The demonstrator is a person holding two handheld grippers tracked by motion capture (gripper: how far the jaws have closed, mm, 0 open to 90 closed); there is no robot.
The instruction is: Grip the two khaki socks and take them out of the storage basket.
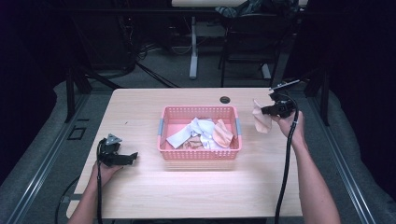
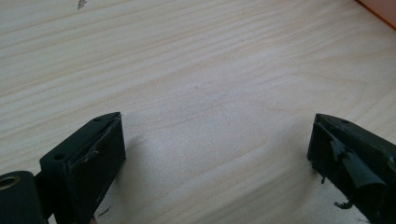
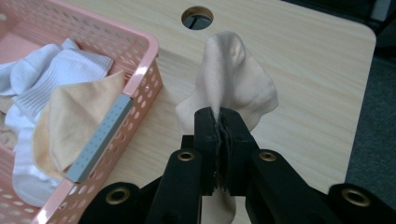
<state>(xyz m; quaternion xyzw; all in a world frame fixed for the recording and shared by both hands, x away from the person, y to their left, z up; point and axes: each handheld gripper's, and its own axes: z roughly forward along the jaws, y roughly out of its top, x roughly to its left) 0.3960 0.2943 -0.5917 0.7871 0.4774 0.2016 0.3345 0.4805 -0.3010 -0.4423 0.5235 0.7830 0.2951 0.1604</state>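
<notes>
- The right gripper (image 3: 220, 116) is pinching a beige sock (image 3: 231, 86); its two black jaws are pressed together on a fold of the cloth.
- In the right gripper view the sock runs lengthwise away from the jaws, its rounded end pointing toward the round cable hole (image 3: 197, 17) in the table (image 3: 317, 74), with a short tail of cloth hanging below the jaws.
- In the high view the same gripper (image 1: 266, 110) is held above the table's right part, just right of the basket, and the sock (image 1: 260, 119) hangs from it with its long axis near upright.
- The left gripper (image 1: 133, 157) sits low over the table's left part, well apart from the basket; its jaws are spread wide with bare wood between them, as the left gripper view shows (image 2: 217, 149).
- One pink basket (image 1: 200, 153) with a perforated wall stands at the table's middle.
- Inside it lie several socks in a loose heap: at least two white socks (image 1: 198, 128) and one orange sock (image 1: 223, 133); how many lie beneath I cannot tell.
- The orange sock (image 3: 70, 126) droops over the basket's near rim (image 3: 140, 70) beside a grey strip (image 3: 100, 135).
- The basket's corner stands just beside the held sock, not touching it.
</notes>
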